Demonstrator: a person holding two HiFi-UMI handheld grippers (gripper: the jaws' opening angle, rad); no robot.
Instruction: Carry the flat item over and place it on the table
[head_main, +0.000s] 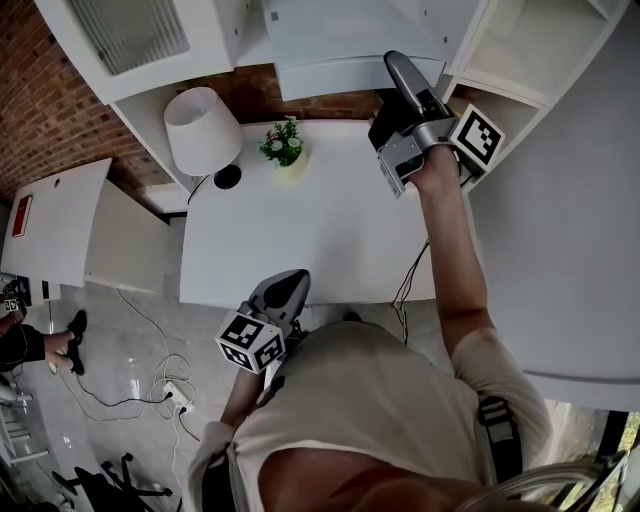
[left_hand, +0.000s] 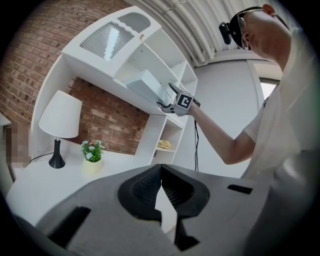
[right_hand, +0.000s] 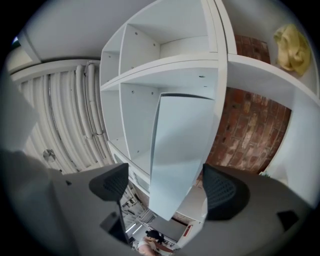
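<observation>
Flat item: white panel, up in the shelf unit, far end inside a compartment, near end jutting out and tilted towards the person. Not yet on the table.

Right gripper: raised to the shelf, jaws apart and straddling the panel's near corner. There is a gap at both pads, so no grip is made. Left gripper: low by the table's front edge, jaws pressed together on nothing.

Risks, judged from this position:
- The jaws cover only the near corner. The panel looks long, so a clamp there may let it pivot or slide out as it leaves the shelf.
- If the gripper pulls back before the jaws close, the panel could be dragged off the shelf edge unheld (a drop onto the table).
- The lamp and small potted plant stand at the table's back. A swinging far end could knock either, so the bare front area looks safer for set-down.
- The left gripper is well apart, too far to steady the panel.
</observation>
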